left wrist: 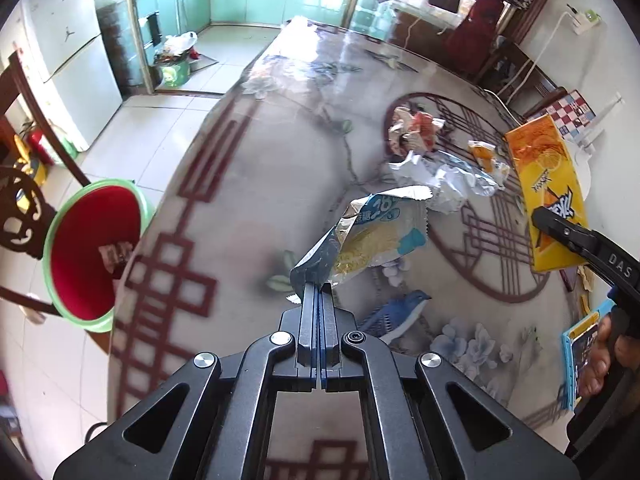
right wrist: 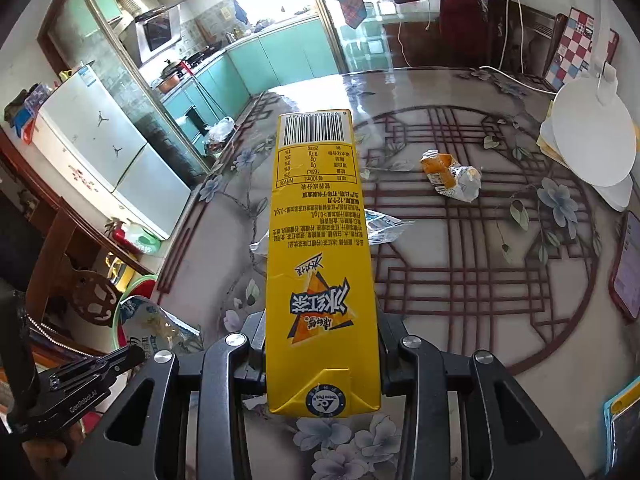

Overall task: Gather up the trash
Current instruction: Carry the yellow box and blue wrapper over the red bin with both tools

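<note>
- A blue-and-white snack wrapper [left wrist: 372,236], torn open, hangs pinched above the table.
- A tall yellow drink carton [right wrist: 320,248], clamped, is lifted.
- Crumpled wrappers [left wrist: 416,132] lie scattered on the table.

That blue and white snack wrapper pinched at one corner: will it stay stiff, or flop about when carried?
Probably floppy: the snack wrapper hangs creased and bent from the left gripper. It looks torn open, thin and likely light. Its glossy film may slip.

The left gripper [left wrist: 319,290] has its jaws closed on a corner of a blue and yellow snack wrapper [left wrist: 372,236], lifted above the patterned tabletop [left wrist: 256,184]. At the left, beside the tabletop edge, stands a red bin with a green rim [left wrist: 86,256]. More crumpled wrappers [left wrist: 432,152] lie farther away, and the right gripper [left wrist: 560,232] holds a yellow carton [left wrist: 544,176].
</note>
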A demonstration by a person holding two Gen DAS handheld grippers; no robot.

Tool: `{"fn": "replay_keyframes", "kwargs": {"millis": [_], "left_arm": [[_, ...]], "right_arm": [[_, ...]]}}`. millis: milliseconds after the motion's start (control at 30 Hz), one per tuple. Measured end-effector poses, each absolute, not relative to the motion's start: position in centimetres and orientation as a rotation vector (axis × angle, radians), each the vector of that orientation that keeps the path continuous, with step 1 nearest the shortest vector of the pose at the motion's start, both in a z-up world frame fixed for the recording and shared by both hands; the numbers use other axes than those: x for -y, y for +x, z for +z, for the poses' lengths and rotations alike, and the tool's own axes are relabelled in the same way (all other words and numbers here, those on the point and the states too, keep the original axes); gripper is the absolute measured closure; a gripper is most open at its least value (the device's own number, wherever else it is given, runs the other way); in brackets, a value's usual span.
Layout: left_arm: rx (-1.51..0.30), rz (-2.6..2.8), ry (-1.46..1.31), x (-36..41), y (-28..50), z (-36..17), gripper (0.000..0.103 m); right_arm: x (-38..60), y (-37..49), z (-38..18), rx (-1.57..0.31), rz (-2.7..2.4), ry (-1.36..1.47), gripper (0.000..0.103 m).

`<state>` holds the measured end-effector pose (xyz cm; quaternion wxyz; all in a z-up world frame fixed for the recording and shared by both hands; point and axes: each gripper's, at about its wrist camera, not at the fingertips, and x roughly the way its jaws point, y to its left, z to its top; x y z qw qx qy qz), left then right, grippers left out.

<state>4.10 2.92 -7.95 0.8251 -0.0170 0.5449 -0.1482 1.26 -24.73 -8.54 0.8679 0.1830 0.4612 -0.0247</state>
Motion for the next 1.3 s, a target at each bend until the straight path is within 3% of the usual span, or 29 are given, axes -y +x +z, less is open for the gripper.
{"fn": "replay_keyframes", "kwargs": {"millis": [1300], "left_arm": [[-1.211, -0.318, -0.105, -17.2, 10.3, -10.2, 0.103]], "right_arm": [[7.1, 6.9, -9.8, -1.057, -0.013, 0.294, 0.068]]}}
